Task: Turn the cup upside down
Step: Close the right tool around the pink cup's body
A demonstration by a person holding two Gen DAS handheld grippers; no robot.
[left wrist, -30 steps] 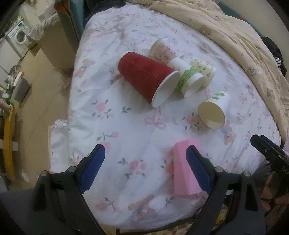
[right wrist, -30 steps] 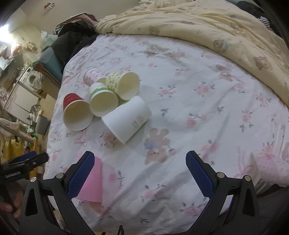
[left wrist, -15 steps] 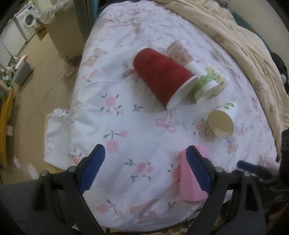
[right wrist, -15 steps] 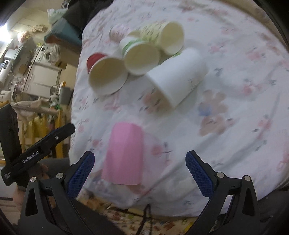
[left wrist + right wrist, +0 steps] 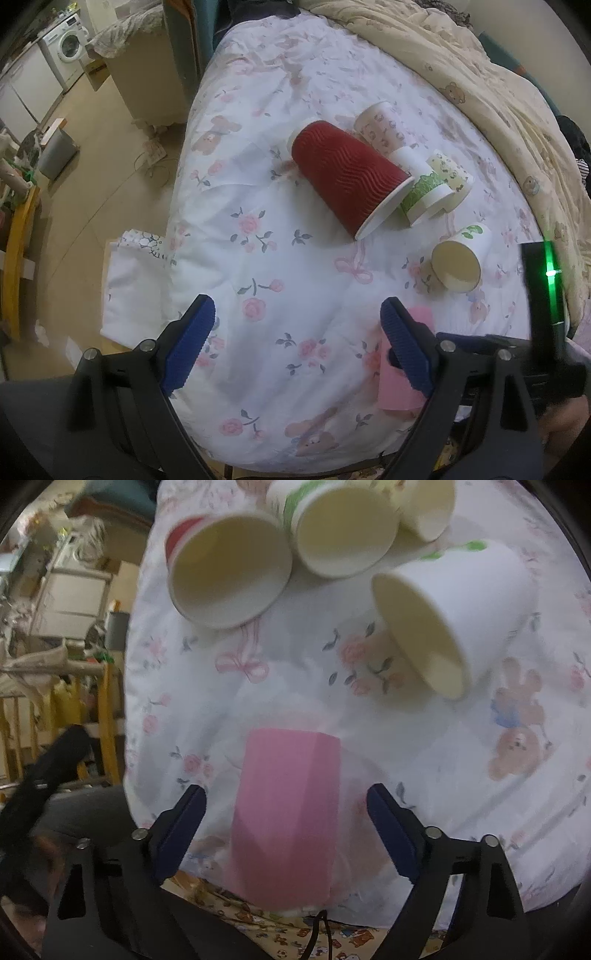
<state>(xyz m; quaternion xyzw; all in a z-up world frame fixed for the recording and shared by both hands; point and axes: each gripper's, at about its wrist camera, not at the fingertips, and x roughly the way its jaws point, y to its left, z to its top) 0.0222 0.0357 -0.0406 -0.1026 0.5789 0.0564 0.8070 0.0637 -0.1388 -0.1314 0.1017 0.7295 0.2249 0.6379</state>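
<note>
Nothing of the flip is done yet, as far as I can judge: my right gripper [image 5: 286,823] has its jaws spread wide on either side of the pink cup [image 5: 284,812], which stands at the near edge of the bed [image 5: 443,775], and neither of the blue pads [image 5: 181,825] touches it. Whether the pink cup is mouth-up or already inverted I cannot tell, since its top end looks closed and flat from my angle. What is left, I think, is to close on it, lift, turn it over and set it down. Beyond the pink cup lie the others on their sides: the white cup with a green mark [image 5: 461,616] to its far right, and the red ribbed cup [image 5: 229,572], the green-banded cup [image 5: 343,535] and a patterned cup [image 5: 424,506] further off in a cluster. My left gripper [image 5: 295,343] hangs with its jaws spread and empty over the floral sheet, the pink cup [image 5: 400,380] just behind its right finger. Compared with half a second ago, I have dropped lower and closer with the right gripper: the pink cup then sat ahead of the left finger, and now it fills the gap between both. The left gripper has barely shifted.
</note>
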